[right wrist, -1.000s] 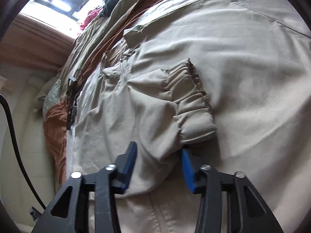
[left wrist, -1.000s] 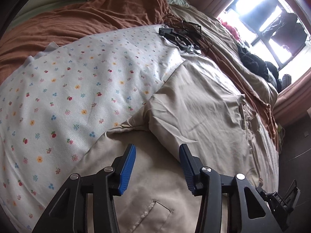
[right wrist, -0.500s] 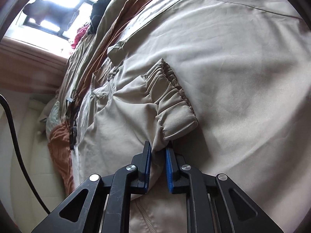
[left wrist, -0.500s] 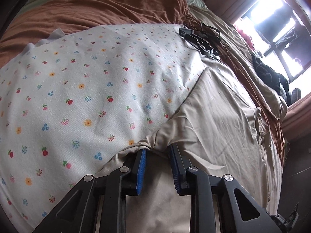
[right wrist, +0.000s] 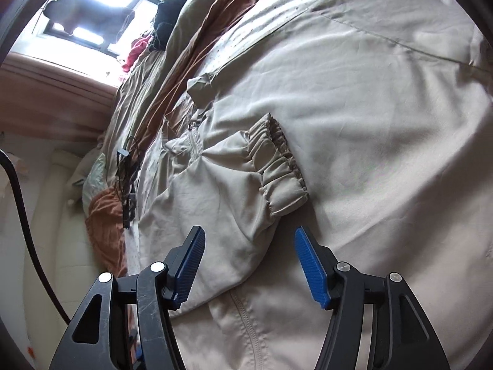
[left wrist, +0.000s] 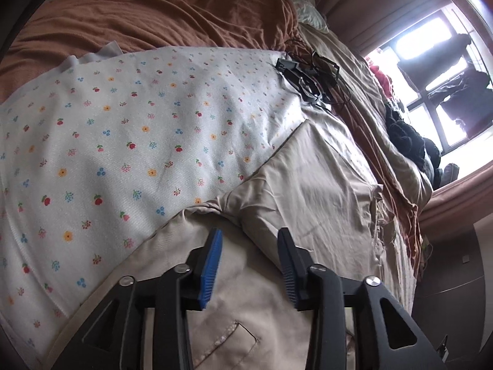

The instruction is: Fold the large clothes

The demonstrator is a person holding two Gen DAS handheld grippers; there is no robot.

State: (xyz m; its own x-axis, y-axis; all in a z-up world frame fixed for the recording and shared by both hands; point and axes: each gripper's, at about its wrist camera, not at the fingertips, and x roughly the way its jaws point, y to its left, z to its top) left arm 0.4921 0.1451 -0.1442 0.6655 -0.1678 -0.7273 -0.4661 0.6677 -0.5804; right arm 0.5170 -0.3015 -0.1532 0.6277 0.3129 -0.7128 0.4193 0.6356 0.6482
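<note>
A beige jacket [left wrist: 311,197] lies spread on a white flowered sheet [left wrist: 138,141]. My left gripper [left wrist: 249,256] hovers over a fold of the jacket; its jaws are opening and the blue pads touch no cloth. In the right wrist view the jacket [right wrist: 369,117] fills the frame, one sleeve folded across the body with its gathered elastic cuff [right wrist: 280,166] on top. My right gripper [right wrist: 248,257] is just above the sleeve, behind the cuff. Its jaws are opening, the sleeve cloth lies between them, and the pads do not press on it.
A rust-brown blanket [left wrist: 154,15] is bunched at the bed's far side. Black cables and a small device [left wrist: 308,77] lie on the sheet's far corner. Dark and red clothes [left wrist: 409,135] are piled by the bright window [left wrist: 440,61]. A black cable [right wrist: 21,215] hangs at the left.
Half a second ago both grippers were pinched on jacket cloth, the left on a fold, the right on the sleeve behind the cuff. Both have let go, spread and pulled back a little.
</note>
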